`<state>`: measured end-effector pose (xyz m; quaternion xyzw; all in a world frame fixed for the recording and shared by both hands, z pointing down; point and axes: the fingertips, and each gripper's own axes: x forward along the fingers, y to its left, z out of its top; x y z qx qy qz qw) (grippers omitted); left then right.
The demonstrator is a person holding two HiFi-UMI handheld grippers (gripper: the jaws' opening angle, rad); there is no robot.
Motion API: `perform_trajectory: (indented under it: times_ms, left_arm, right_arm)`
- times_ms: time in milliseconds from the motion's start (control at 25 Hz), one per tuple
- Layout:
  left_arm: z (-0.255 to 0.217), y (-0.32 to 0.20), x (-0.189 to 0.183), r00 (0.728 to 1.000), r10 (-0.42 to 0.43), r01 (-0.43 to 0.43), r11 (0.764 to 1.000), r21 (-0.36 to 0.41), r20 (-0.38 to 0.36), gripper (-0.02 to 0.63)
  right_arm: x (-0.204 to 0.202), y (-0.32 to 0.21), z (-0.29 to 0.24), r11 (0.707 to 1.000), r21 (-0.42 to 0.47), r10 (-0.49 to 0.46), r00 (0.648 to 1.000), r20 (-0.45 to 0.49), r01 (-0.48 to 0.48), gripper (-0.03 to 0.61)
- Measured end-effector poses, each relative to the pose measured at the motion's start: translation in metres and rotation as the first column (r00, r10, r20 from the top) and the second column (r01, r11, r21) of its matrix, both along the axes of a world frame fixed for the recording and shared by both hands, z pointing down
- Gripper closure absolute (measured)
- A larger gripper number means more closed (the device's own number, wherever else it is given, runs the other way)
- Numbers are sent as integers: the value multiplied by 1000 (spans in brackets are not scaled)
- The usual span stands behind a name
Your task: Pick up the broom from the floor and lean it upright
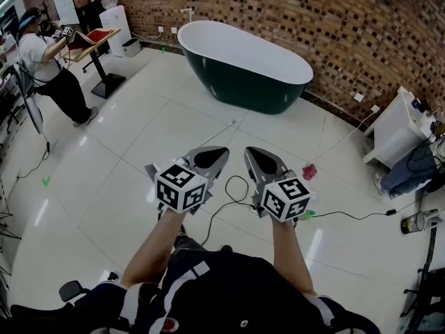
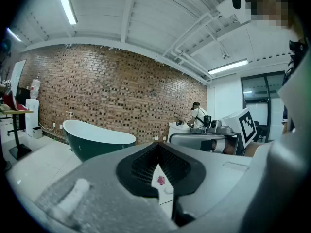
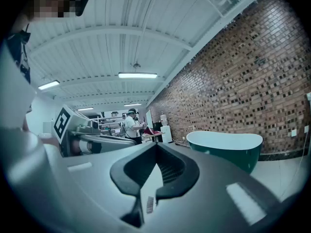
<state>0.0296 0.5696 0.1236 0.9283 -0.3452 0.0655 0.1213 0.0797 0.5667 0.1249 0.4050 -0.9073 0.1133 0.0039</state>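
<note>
Looking down from the head view, I have both grippers held out side by side above the floor, close together but not touching. The left gripper has its jaws clenched, and its own view shows the tips meeting with nothing caught between them. Through the gap behind the tips I see only tiles and a small pink scrap. The right gripper is the same: jaws pressed together at the tips and empty. Both point ahead, almost level.

The broom, as far as I can judge, is the thin pale stick lying flat on the floor ahead of the left gripper, between the grippers and the tub. Its far end points toward the tub; its near end runs behind the left gripper, so I cannot make out a head. Neither gripper touches it.

The pink scrap lies on the tiles just right of the right gripper. A black cable loops on the floor beneath the grippers. The tub stands before a brick wall. A white cabinet sits at the right. At the far left a person stands by a stand.
</note>
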Motion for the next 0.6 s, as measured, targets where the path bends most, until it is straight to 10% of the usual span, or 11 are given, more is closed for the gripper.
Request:
perform_trajectory:
  times_ms: [600]
  left_arm:
    - [27, -68, -40, 999, -45, 46, 997, -54, 16, 614]
  right_arm:
    - [-22, -68, 29, 996, -86, 7, 1000, -21, -9, 578]
